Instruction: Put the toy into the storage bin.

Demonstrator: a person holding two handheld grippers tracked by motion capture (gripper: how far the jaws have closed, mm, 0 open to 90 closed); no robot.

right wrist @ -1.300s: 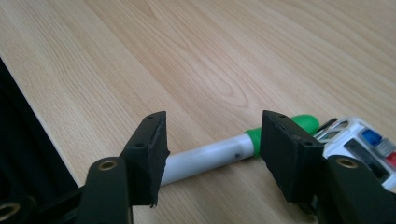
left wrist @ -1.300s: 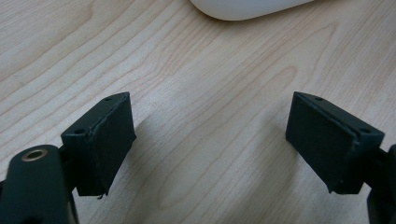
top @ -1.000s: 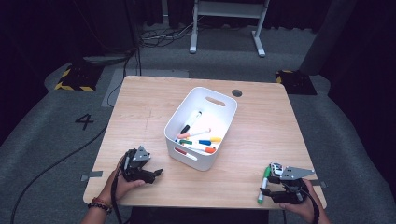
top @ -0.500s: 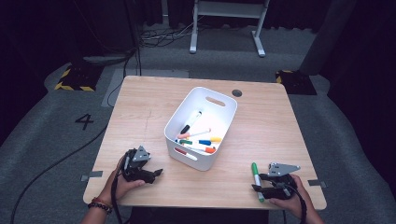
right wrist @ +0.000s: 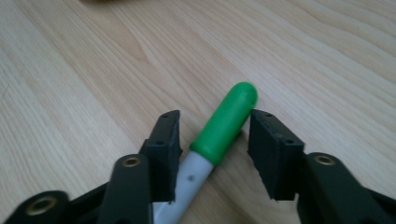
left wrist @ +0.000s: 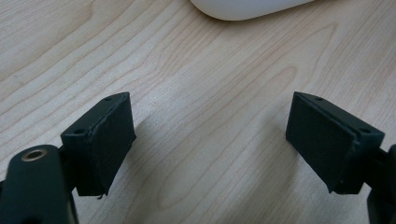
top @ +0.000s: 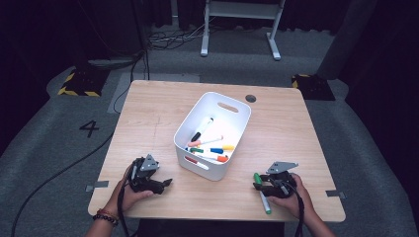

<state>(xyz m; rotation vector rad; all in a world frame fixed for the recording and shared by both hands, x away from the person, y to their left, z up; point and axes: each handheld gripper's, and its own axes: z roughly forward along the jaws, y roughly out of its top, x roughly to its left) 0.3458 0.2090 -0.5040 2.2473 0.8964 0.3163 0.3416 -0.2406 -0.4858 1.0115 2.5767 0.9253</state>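
Left tool (top: 165, 183) agape, right tool (top: 257, 186) half-closed

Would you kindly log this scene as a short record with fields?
work: picking up a marker
marker: green cap, white barrel, lying on the table
right gripper: jaws either side of the marker, just been closing, gaps at the cap
left gripper: open, nothing between the jaws, low over bare wood
bin: white, mid-table, holds several markers
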